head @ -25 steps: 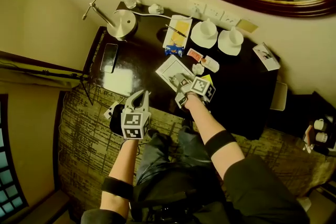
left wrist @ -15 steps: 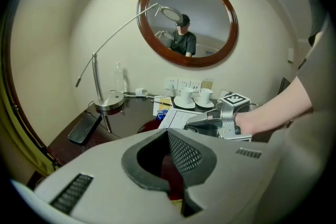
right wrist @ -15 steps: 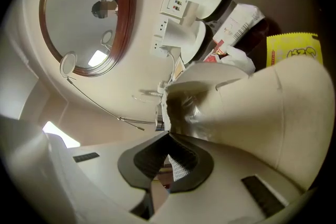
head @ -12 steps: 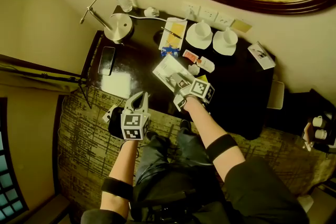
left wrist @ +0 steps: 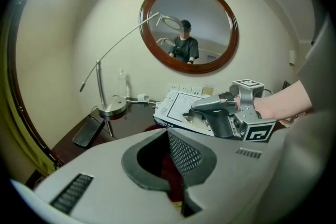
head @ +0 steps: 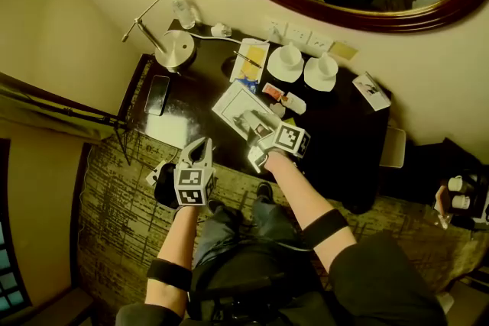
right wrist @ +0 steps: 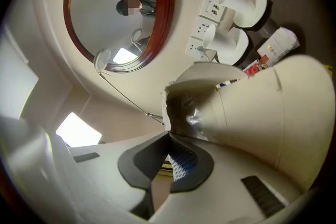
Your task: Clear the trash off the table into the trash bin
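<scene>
A flat white printed box (head: pixel 231 100) hangs above the dark table (head: pixel 351 156), and my right gripper (head: pixel 254 122) is shut on its near edge. The right gripper view shows that box (right wrist: pixel 247 113) filling the frame above the closed jaws, its torn end facing me. From the left gripper view the box (left wrist: pixel 176 107) is lifted clear of the tabletop. My left gripper (head: pixel 199 153) hovers at the table's front edge, shut with nothing in it. Small wrappers lie on the table: a red and white one (head: pixel 273 93), a white one (head: pixel 296 103), a blue one (head: pixel 246 84).
Two white cups on saucers (head: pixel 286 62) (head: pixel 321 70) stand at the back by the wall. A desk lamp (head: pixel 177 50), a bottle (head: pixel 183 11) and a phone (head: pixel 157 94) are on the left. A dark container (head: pixel 162 187) sits on the floor beneath my left gripper.
My right gripper has risen from the tabletop with the white box in it. The left gripper has stayed where it was.
</scene>
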